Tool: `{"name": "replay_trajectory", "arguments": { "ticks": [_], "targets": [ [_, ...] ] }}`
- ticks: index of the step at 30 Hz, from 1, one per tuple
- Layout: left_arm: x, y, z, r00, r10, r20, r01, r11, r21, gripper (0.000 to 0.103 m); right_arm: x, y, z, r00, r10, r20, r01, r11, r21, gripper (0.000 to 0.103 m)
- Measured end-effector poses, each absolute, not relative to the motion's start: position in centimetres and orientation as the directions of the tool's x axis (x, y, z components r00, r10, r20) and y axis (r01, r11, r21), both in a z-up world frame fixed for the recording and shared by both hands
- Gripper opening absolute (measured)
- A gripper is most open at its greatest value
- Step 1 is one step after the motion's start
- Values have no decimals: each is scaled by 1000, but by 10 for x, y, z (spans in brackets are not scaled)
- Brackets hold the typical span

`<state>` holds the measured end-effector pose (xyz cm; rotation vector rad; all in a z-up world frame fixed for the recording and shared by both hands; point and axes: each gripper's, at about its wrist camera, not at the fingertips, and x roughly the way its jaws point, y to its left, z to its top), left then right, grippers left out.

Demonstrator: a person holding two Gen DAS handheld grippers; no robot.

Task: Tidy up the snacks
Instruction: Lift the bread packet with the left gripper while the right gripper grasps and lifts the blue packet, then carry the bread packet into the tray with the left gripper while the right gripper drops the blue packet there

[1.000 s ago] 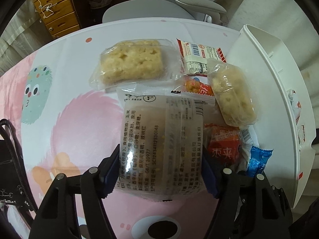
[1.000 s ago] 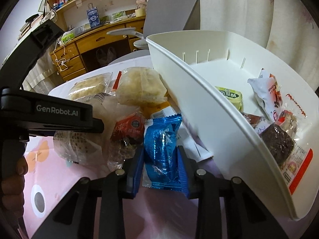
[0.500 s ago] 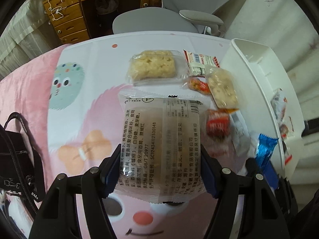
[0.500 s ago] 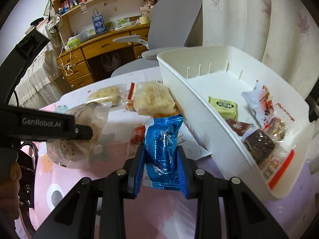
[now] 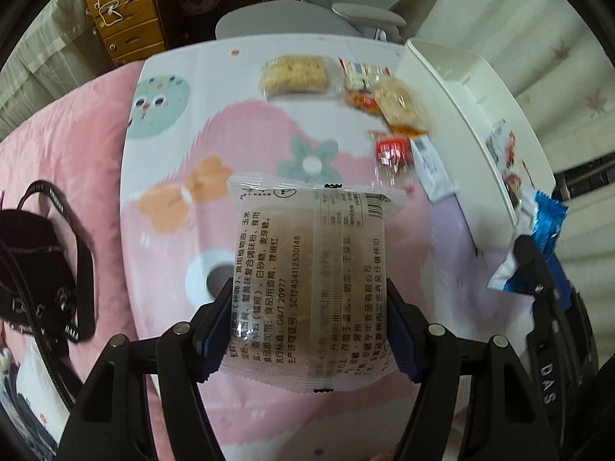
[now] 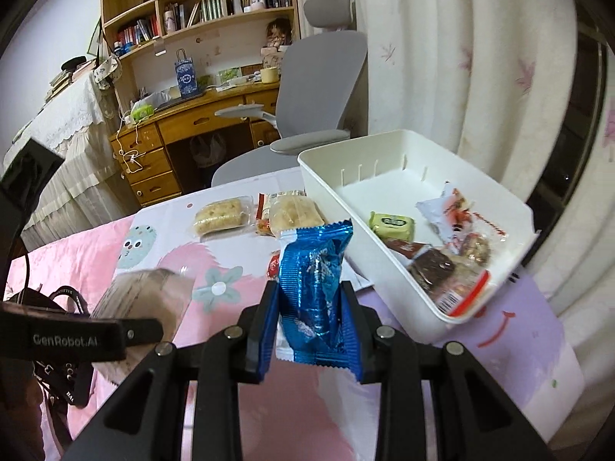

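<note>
My left gripper (image 5: 307,315) is shut on a clear-wrapped cake packet (image 5: 311,280) with printed text, held high above the table. In the right wrist view that packet (image 6: 142,299) hangs at lower left. My right gripper (image 6: 309,307) is shut on a blue foil snack (image 6: 313,288), raised beside the white bin (image 6: 453,315); the same blue snack (image 5: 538,246) shows at the right edge of the left wrist view. The bin (image 5: 461,88) holds several wrapped snacks. Loose on the tablecloth lie a rice-cake packet (image 5: 294,75), a second one (image 5: 396,101) and a red snack (image 5: 392,151).
A pink cartoon tablecloth (image 5: 269,161) covers the table. A black bag (image 5: 38,265) lies to its left. A grey office chair (image 6: 307,107) and a wooden desk (image 6: 192,130) with shelves stand behind. A curtain (image 6: 461,77) hangs behind the bin.
Both grippers have risen away from the table with their snacks; the loose packets and the bin now look smaller and farther below. Neither grip has changed.
</note>
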<state>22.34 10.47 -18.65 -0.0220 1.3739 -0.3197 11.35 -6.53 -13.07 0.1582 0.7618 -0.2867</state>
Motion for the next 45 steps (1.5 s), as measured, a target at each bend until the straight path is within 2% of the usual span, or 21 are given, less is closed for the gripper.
{"name": "replay_trajectory", "arguments": {
  "ticks": [10, 17, 28, 45],
  "targets": [
    [173, 110, -169, 113, -243, -963, 212, 953, -215, 69, 67, -65, -105, 670, -209, -713, 324, 946, 27, 30],
    [153, 90, -143, 145, -246, -958, 253, 946, -205, 69, 46, -75, -93, 662, -211, -719, 323, 946, 20, 30],
    [134, 25, -111, 203, -294, -934, 284, 931, -231, 69, 34, -118, -91, 640, -151, -754, 231, 973, 0, 30],
    [162, -98, -90, 288, -323, -901, 173, 943, -283, 69, 75, -240, -77, 661, -60, -748, 20, 998, -63, 30]
  ]
}}
